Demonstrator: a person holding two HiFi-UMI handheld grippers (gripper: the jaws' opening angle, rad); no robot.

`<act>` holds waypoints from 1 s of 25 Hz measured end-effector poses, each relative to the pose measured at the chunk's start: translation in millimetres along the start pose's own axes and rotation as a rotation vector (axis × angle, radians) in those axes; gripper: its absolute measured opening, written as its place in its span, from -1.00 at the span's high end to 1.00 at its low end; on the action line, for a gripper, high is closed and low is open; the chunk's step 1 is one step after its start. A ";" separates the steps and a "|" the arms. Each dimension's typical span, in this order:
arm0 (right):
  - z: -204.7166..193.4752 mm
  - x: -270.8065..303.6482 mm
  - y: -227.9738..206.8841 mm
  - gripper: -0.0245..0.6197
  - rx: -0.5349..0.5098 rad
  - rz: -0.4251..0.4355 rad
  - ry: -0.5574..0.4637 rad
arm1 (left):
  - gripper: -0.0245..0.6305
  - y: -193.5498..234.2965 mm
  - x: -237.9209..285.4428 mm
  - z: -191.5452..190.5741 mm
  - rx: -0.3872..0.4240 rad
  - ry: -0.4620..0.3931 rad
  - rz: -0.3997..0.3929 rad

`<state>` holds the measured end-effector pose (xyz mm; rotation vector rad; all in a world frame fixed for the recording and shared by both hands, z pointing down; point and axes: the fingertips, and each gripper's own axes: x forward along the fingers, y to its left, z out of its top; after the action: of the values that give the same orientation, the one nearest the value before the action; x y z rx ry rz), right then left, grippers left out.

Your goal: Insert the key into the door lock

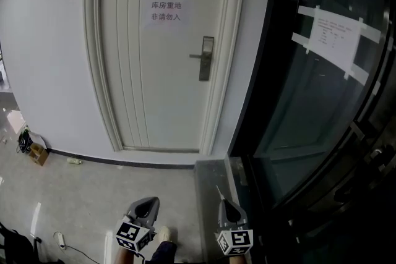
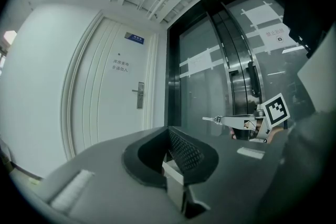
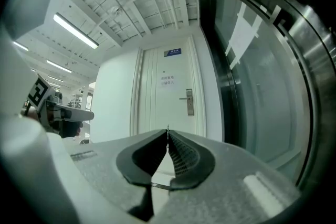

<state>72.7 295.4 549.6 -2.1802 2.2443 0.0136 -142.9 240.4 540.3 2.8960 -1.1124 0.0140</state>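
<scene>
- The white panelled door (image 1: 154, 71) faces you, well apart from both tongs. Its taped paper notice (image 1: 166, 12) reads "库房重地 非请勿入".
- The silver lever lock plate (image 1: 206, 59) sits at the door's right edge. Its keyhole is too small to make out.
- Your left tongs (image 1: 147, 202) are pressed together with nothing in them.
- Your right tongs (image 1: 224, 201) pinch the thin silver metal key (image 1: 219, 191), blade poking forward. It looks light, stiff and slippery, so grip the bow firmly and hold it straight.
</scene>
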 end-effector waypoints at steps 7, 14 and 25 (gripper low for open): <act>2.4 48.9 -11.4 0.89 -0.008 -0.005 0.001 | 0.92 33.5 41.1 0.2 -0.006 0.011 -0.006; 1.6 103.3 -24.4 0.89 -0.005 -0.018 0.017 | 0.92 68.1 91.0 4.1 -0.011 0.020 -0.020; 8.9 190.0 -38.1 0.89 -0.003 -0.060 0.023 | 0.92 130.9 164.8 19.8 -0.006 0.031 -0.059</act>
<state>105.3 104.6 537.9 -2.2603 2.1906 -0.0087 -108.2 32.1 528.6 2.9111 -1.0196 0.0539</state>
